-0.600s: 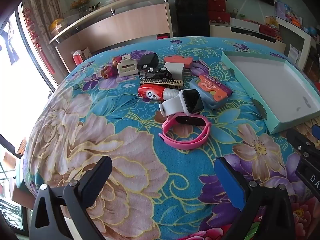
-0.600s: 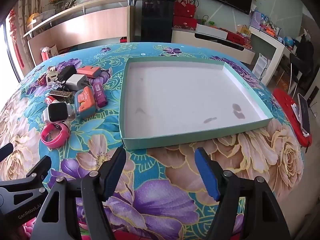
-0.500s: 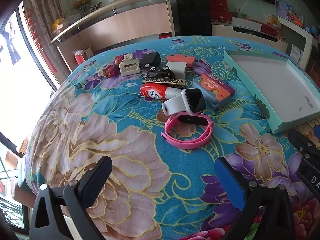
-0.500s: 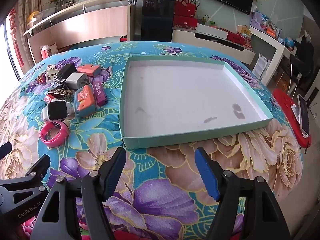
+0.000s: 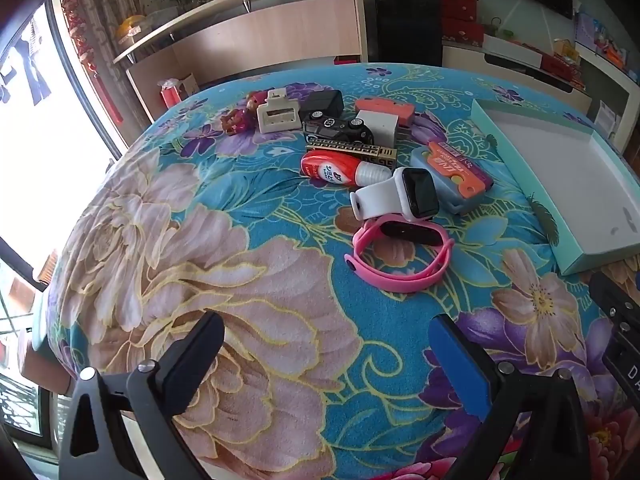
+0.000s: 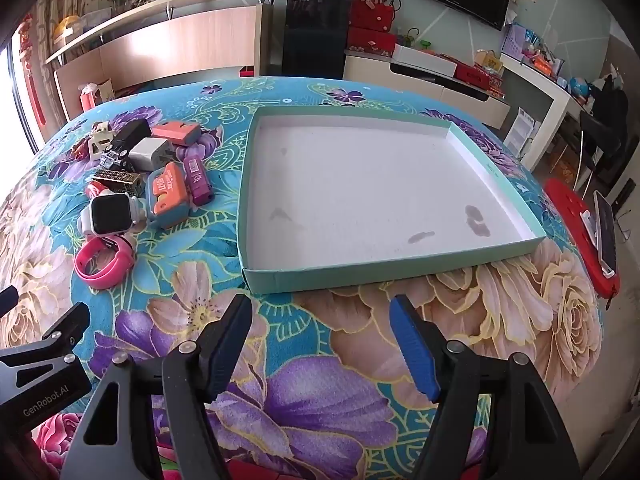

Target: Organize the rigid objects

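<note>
A heap of small rigid objects lies on the flowered tablecloth: a pink wristband [image 5: 398, 256], a white smartwatch [image 5: 396, 200], a red bottle [image 5: 340, 170], a blue-and-orange case [image 5: 452, 178], a black toy car [image 5: 338, 128] and several small boxes. An empty teal tray [image 6: 360, 274] with a white floor lies to their right. My left gripper [image 5: 326, 354] is open and empty, short of the pink wristband. My right gripper [image 6: 320, 336] is open and empty, just before the tray's near rim. The heap also shows in the right wrist view, with the wristband [image 6: 105, 260] nearest.
The table drops off at the left and near edges. A red stool with a phone [image 6: 604, 232] stands to the right of the table. Shelves, a black cabinet and a TV stand line the far wall.
The left gripper has moved slightly forward toward the heap. The right gripper has barely moved. Both stay open.
</note>
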Tool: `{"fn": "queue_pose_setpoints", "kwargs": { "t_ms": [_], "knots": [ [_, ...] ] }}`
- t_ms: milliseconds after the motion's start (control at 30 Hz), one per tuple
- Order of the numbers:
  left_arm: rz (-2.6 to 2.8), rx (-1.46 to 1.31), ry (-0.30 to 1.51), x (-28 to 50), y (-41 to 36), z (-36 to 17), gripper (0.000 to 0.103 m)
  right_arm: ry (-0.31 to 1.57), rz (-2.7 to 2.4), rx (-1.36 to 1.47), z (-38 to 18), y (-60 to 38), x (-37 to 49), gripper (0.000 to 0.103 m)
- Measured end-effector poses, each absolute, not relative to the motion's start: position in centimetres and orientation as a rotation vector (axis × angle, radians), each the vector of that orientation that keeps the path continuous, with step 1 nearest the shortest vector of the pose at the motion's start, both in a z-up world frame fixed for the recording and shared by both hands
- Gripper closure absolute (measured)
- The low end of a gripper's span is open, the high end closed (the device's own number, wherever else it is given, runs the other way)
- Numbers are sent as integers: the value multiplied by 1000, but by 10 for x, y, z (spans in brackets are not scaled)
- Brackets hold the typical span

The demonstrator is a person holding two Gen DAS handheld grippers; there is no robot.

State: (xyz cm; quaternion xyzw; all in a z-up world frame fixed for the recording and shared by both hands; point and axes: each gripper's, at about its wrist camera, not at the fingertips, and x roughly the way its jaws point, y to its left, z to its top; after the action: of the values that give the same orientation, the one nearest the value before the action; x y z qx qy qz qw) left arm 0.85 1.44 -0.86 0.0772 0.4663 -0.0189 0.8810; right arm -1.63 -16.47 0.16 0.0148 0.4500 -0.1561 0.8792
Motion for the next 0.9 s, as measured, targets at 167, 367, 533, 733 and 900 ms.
{"fn": "queue_pose_setpoints", "kwargs": {
  "t_ms": [167, 367, 533, 733, 900],
  "knots": [
    [-26, 154, 980, 10, 17, -10, 0, 944, -328, 25, 1, -163, -15, 31],
    [-14, 151, 989, 11, 18, -11, 0, 944, -327, 25, 1, -164, -15, 31],
    [-6, 150, 994, 12, 19, -12, 0, 945, -327, 26, 0, -164, -15, 31],
    [-1, 150, 996, 12, 19, -12, 0, 946, -327, 24, 0, -164, -15, 31],
    [1, 149, 999, 12, 20, -13, 0, 946, -327, 24, 0, -164, -15, 31]
  ]
}}
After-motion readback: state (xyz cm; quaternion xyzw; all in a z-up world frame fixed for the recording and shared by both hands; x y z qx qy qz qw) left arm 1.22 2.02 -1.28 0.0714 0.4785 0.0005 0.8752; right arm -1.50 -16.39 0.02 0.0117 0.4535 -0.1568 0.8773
